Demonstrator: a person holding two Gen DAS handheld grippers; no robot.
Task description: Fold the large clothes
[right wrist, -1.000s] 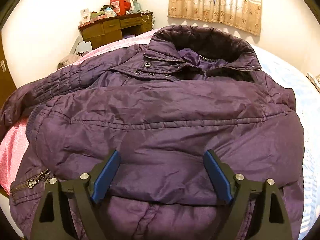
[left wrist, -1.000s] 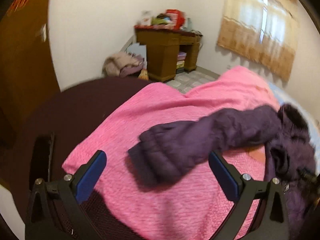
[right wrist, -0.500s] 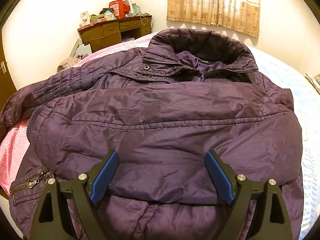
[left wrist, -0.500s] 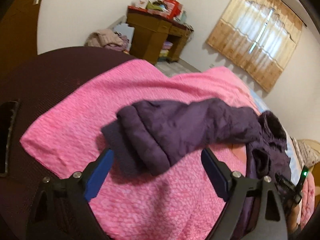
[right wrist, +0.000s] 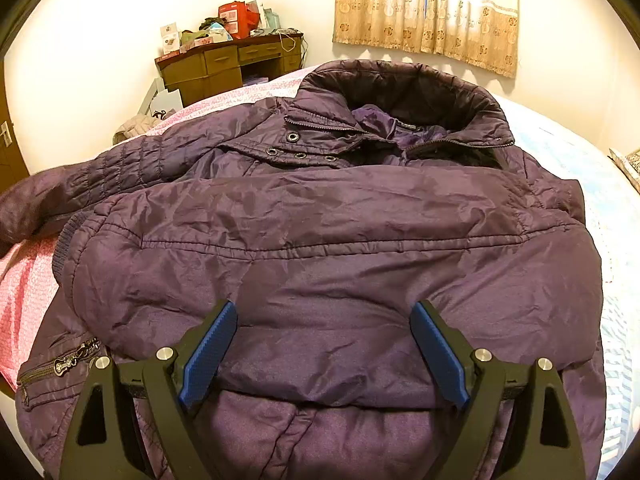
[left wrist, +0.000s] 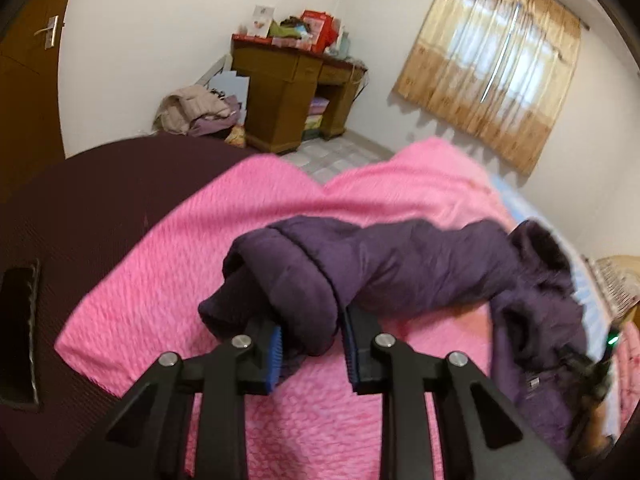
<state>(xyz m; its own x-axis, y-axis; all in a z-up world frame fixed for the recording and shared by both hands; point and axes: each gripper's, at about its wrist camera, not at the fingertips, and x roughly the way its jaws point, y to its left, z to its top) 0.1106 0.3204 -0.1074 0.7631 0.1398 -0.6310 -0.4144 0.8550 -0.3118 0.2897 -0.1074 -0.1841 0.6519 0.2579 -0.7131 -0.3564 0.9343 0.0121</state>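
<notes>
Left wrist: tool [left wrist: 310, 330] round jacket cuff [left wrist: 308, 300]

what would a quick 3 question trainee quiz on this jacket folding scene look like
1. True or false: the left gripper has the sleeve cuff between its closing jaws.
2. What lies under the sleeve: A pink blanket, B bare floor, C a towel?
3. What is the right gripper doing?

Key: 1 true. 2 A. 3 It hangs open over the purple jacket, gripping nothing.
</notes>
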